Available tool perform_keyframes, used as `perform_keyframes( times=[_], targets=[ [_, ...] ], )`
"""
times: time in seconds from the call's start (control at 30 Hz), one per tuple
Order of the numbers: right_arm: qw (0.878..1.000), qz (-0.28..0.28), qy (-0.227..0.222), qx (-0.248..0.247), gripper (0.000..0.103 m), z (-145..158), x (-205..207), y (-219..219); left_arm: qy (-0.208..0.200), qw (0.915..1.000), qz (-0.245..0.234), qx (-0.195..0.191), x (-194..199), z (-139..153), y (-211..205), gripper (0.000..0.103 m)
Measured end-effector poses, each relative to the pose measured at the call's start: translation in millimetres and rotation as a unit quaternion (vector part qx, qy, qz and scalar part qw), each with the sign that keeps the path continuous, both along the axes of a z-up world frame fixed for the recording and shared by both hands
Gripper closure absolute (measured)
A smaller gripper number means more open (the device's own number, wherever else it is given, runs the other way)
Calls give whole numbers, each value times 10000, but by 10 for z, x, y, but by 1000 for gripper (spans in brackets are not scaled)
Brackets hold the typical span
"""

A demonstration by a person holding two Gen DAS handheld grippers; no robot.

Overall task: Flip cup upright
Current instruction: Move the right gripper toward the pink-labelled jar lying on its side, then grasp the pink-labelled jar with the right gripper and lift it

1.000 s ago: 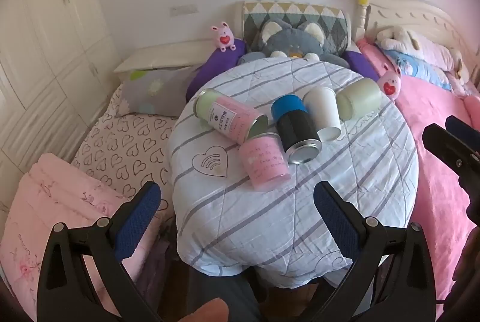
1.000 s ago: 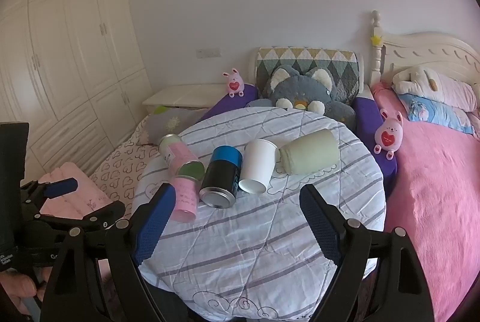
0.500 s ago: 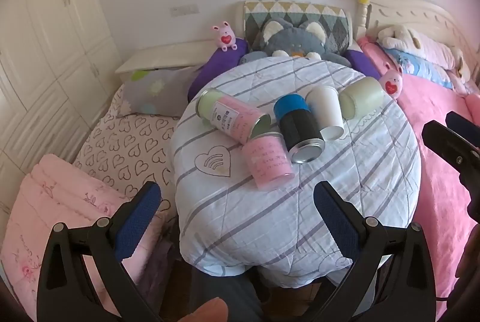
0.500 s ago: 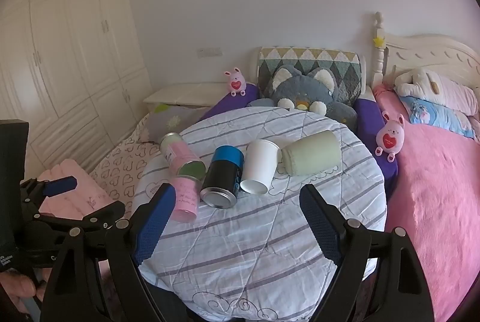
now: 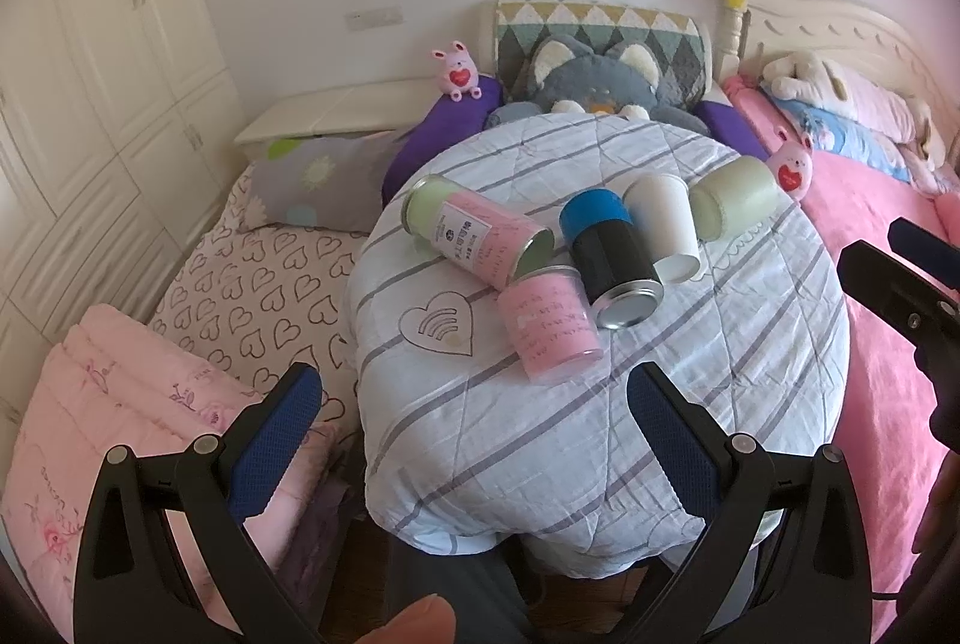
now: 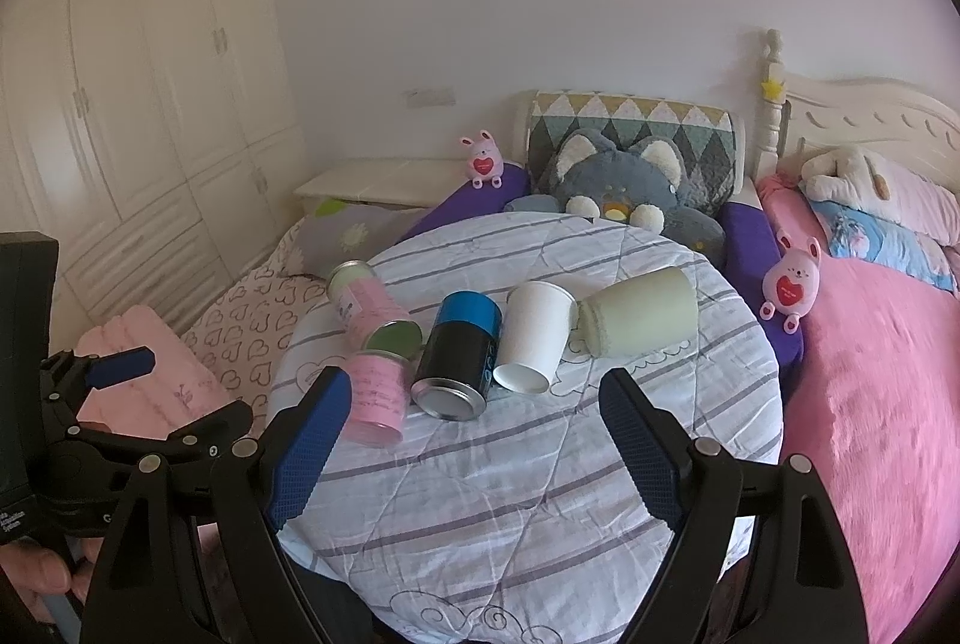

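Observation:
Several cups lie on their sides on a round table with a striped quilt cover (image 5: 600, 434). There is a pink cup (image 5: 549, 323), a long pink-and-green can (image 5: 477, 230), a blue-and-black can (image 5: 609, 254), a white paper cup (image 5: 663, 224) and a pale green cup (image 5: 735, 197). The right wrist view shows the same row: pink cup (image 6: 375, 392), blue-and-black can (image 6: 459, 353), white cup (image 6: 531, 335), green cup (image 6: 642, 320). My left gripper (image 5: 474, 440) is open and empty at the table's near edge. My right gripper (image 6: 474, 455) is open and empty over the near half of the table.
A pink bed (image 6: 870, 404) lies to the right with plush toys. A grey cat plush (image 6: 618, 188) and purple cushions sit behind the table. A heart-print mattress (image 5: 252, 284) and folded pink blanket (image 5: 120, 404) lie left. White wardrobes (image 6: 120, 104) line the left wall.
Both views have shifted slightly; the table and cups sit a little further right in the left wrist view. Both grippers stay open. No cup has moved.

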State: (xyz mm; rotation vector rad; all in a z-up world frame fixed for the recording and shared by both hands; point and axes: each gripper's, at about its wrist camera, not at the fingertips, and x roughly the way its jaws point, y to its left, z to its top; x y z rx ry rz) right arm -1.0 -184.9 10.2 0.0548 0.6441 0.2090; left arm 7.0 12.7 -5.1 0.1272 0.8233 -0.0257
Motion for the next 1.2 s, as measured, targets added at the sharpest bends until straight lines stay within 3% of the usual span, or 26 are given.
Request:
perform_keyframes(
  times=[0.7,1.0,1.2],
  targets=[
    [9991,296,237,-185,17,-125,287,340,136,9995,280,-110,240,-149,273,0],
    [9957,736,392,-400,17,-195,650,710,244,9981,549,-149,483,-268,560,0],
    [9885,1175,700,-644,17,-338,1107,1018,346,9961,787,-170,719,-390,772,0]
  ],
)
